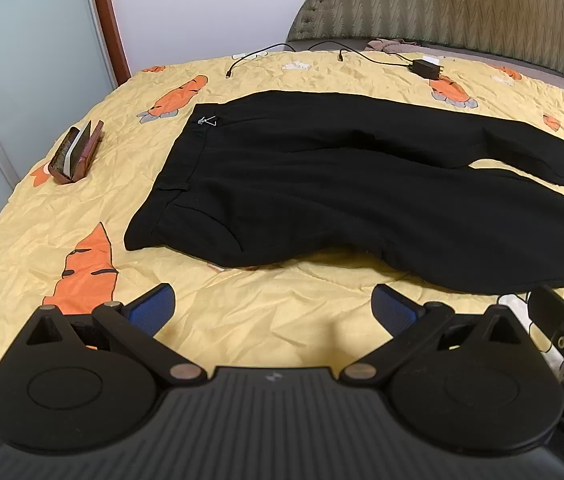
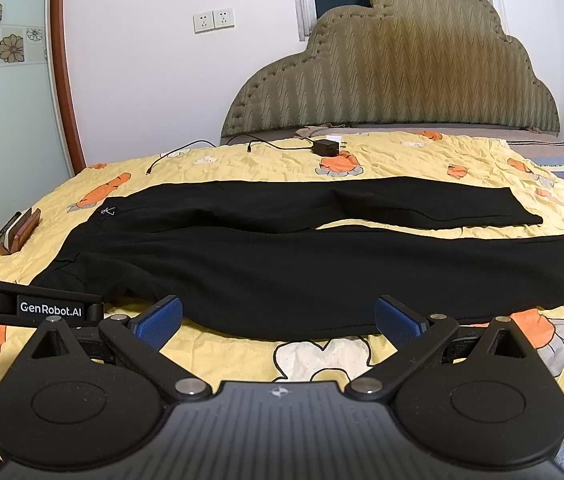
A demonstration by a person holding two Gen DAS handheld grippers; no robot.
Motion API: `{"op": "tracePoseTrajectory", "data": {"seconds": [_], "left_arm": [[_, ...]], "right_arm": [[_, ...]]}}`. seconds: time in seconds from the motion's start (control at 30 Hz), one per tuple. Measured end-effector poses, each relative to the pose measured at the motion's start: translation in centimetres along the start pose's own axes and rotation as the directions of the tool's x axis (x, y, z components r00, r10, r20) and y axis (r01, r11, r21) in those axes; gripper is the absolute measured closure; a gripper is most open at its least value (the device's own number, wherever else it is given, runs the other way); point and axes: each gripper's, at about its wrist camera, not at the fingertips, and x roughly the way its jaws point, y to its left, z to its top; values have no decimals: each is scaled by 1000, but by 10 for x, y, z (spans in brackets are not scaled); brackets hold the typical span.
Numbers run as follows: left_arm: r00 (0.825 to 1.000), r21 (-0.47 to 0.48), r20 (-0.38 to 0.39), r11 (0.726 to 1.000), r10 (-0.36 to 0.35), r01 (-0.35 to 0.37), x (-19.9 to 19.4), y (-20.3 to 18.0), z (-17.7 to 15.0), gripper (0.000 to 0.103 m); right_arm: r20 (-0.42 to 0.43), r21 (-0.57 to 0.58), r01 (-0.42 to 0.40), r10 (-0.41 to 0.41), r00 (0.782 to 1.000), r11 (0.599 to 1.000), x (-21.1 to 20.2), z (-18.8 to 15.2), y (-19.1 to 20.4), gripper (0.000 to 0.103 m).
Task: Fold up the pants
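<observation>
Left wrist: black fabric pants (image 1: 321, 184) spread flat on yellow carrot-print bedspread (image 1: 242, 320); left gripper (image 1: 274, 312) spread wide, just short of pants. Right wrist: pants (image 2: 282, 264) unfolded, legs apart; right gripper (image 2: 280, 320) spread wide beside near hem edge.

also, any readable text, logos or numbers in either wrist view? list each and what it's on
"GenRobot.AI": white lettering on the black body of the left gripper, seen at the left edge of the right wrist view.
Small pale emblem on each gripper's ribbed housing: a symbol, no letters.
Small white mark near the waistband of the black pants: too small to read.
Wall sockets, charger and brown case: no legible text.
</observation>
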Motion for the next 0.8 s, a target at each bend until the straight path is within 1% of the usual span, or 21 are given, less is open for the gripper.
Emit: {"op": "tracePoseTrajectory", "data": {"seconds": [0.8], "left_arm": [[1000, 8, -10, 1000, 13, -13, 3, 0, -2, 0]], "right_arm": [[-6, 0, -2, 2, 1000, 1000, 2, -3, 1, 0]]}}
